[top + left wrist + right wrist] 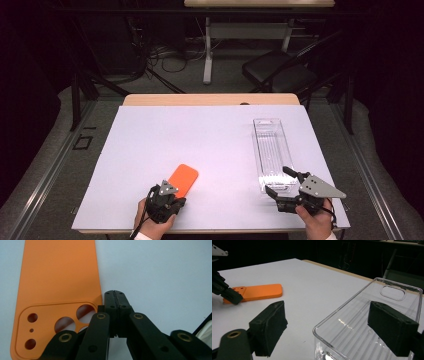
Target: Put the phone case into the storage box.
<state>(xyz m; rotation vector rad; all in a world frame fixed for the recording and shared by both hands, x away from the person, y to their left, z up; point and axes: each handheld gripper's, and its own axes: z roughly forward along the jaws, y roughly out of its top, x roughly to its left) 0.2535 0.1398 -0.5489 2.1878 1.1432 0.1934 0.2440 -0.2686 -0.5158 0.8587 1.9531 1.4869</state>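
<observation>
An orange phone case (183,178) lies flat on the white table (200,135), camera-hole end toward me. My left gripper (170,193) sits at that near end. In the left gripper view its jaws are shut with nothing between them, and the left gripper (115,293) rests just beside the right edge of the orange case (57,277). My right gripper (279,181) is open, its jaws straddling the near left corner of a clear plastic tray (272,147). In the right gripper view, the right gripper (332,322) frames the clear tray (374,307), which holds nothing.
Across the table the right gripper view shows the orange case (259,292) with the left gripper (232,297) at its end. A black chair (277,67) and a desk frame (207,50) stand beyond the table's far edge.
</observation>
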